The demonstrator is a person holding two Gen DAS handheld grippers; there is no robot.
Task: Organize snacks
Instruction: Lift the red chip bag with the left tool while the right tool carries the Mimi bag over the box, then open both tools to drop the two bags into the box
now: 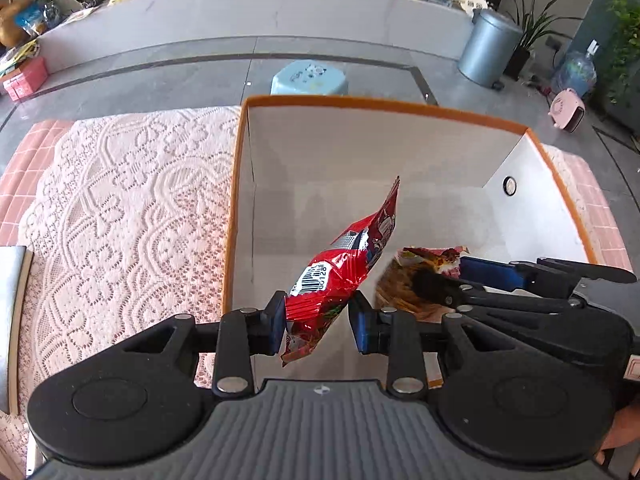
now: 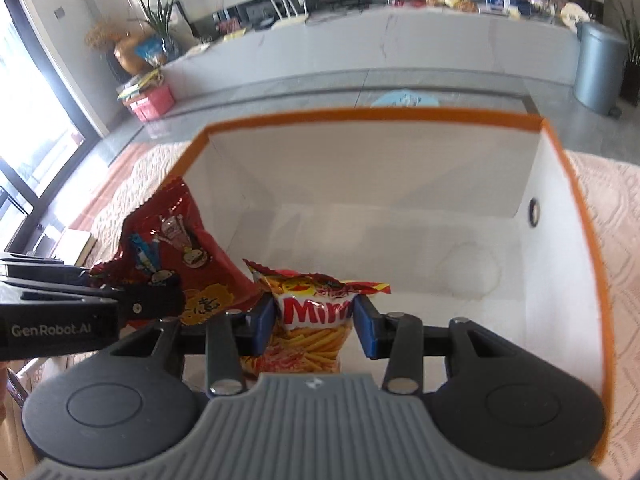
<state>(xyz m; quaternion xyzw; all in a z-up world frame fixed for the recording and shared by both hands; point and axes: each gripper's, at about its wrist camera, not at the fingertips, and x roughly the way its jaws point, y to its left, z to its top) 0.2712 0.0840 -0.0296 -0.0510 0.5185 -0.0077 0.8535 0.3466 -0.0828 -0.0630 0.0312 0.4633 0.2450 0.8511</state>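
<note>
My left gripper (image 1: pixel 316 322) has its jaws clamped on the lower part of a red snack packet (image 1: pixel 340 276), barcode label facing the camera; the packet stands tilted, its crimped top edge leaning up and right over the box. My right gripper (image 2: pixel 314 324) has its jaws clamped on a Mimi fries snack bag (image 2: pixel 316 320) with yellow sticks printed below the red lettering, the bag upright between the blue pads (image 2: pixel 262 326). The two grippers are side by side, and each shows in the other's camera: the right one comes in from the right edge of the left view, the left one with the red packet from the left edge of the right view. Both packets hang just over the near end of an open white storage box with orange rim (image 1: pixel 360 102). The inside of the box looks bare white, with a round grommet hole (image 1: pixel 509 186) in its right wall. The box sits on a lace cloth (image 1: pixel 132 208) over a pink checked table (image 1: pixel 24 176). A book edge (image 1: pixel 14 320) lies at the far left. Beyond the table, on the grey floor, are a pale blue stool (image 1: pixel 310 78), a metal pedal bin (image 1: pixel 488 48) and a pink fan heater (image 1: pixel 568 110). Farthest off is a long white counter (image 1: pixel 260 8) cluttered with more snack bags.
</note>
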